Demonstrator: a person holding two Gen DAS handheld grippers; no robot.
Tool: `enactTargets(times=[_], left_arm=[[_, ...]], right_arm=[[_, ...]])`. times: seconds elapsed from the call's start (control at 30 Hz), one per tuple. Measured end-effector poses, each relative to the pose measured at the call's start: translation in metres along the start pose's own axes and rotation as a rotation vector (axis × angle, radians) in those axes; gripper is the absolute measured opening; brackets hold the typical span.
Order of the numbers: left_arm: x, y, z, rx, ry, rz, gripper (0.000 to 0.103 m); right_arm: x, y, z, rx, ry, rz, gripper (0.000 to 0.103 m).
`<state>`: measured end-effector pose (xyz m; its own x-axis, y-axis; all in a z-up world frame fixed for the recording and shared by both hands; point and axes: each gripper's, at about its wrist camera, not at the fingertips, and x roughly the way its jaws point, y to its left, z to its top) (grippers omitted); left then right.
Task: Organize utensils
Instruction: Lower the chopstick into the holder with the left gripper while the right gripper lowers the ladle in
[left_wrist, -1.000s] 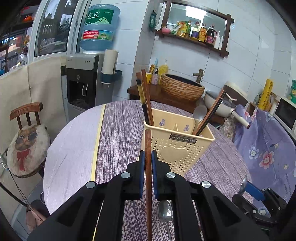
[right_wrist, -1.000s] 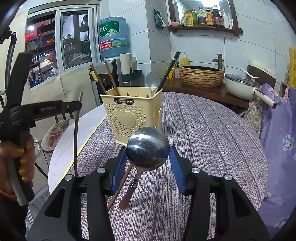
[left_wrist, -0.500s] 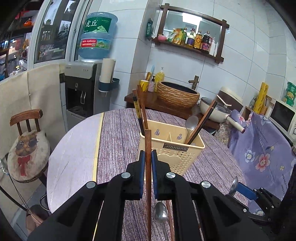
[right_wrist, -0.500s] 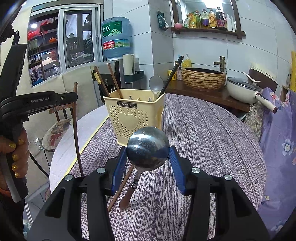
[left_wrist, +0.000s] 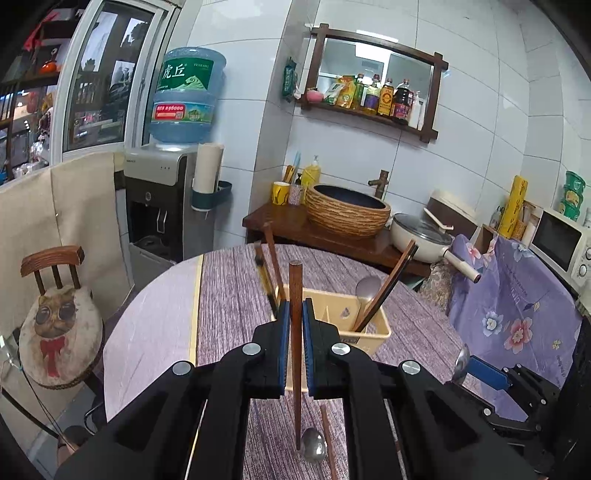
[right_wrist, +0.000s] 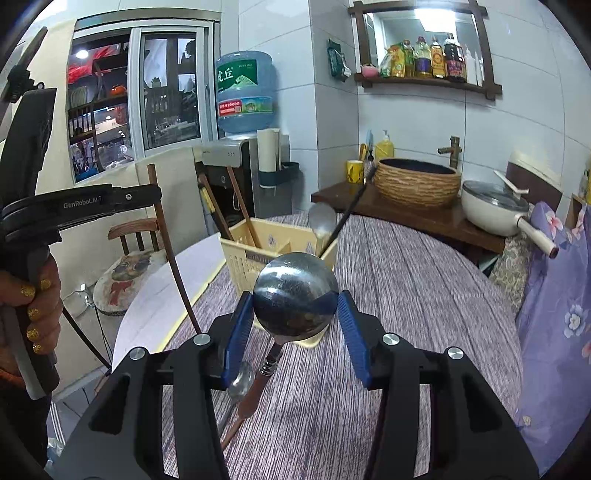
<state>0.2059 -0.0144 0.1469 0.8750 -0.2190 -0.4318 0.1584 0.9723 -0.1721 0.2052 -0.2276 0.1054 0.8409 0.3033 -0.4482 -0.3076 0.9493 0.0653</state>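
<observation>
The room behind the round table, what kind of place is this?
Most likely a home kitchen with a dining corner. A wooden wall shelf of sauce bottles hangs above a woven basin sink, a cream lidded frying pan sits beside it, and a white microwave stands farther right.

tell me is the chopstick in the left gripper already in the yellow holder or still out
Still out. The brown chopstick stands upright, clamped in the left gripper, its lower tip over the table in front of the yellow holder.

Left gripper (left_wrist: 294, 341) jaws clamped narrow; right gripper (right_wrist: 295, 334) jaws wide, gripping.
</observation>
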Motion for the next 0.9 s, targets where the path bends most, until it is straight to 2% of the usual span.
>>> enactTargets(times=[0.3, 0.4, 0.47, 0.57, 0.63, 0.9], left_arm=[[-0.017, -0.007, 0.08, -0.025, -0.089, -0.016, 0.008], [-0.015, -0.011, 0.104, -0.034, -0.147, 0.023, 0.008], [-0.007, -0.012, 0.112, -0.049, -0.154, 0.038, 0.008], [0.013, -0.015, 0.114, -0.065, -0.147, 0.051, 0.008], [0.025, -0.016, 0.108, -0.066, -0.14, 0.063, 0.008], [0.059, -0.017, 0.059, -0.035, -0.074, 0.08, 0.008]], right_arm=[[-0.006, -0.003, 0.092, -0.031, -0.13, -0.063, 0.048], [-0.001, -0.004, 0.12, -0.022, -0.172, -0.101, 0.048], [0.007, -0.001, 0.132, -0.045, -0.197, -0.151, 0.048], [0.03, 0.003, 0.138, -0.083, -0.205, -0.214, 0.048], [0.047, 0.002, 0.136, -0.079, -0.183, -0.223, 0.048], [0.097, 0.007, 0.092, -0.097, -0.116, -0.227, 0.048]])
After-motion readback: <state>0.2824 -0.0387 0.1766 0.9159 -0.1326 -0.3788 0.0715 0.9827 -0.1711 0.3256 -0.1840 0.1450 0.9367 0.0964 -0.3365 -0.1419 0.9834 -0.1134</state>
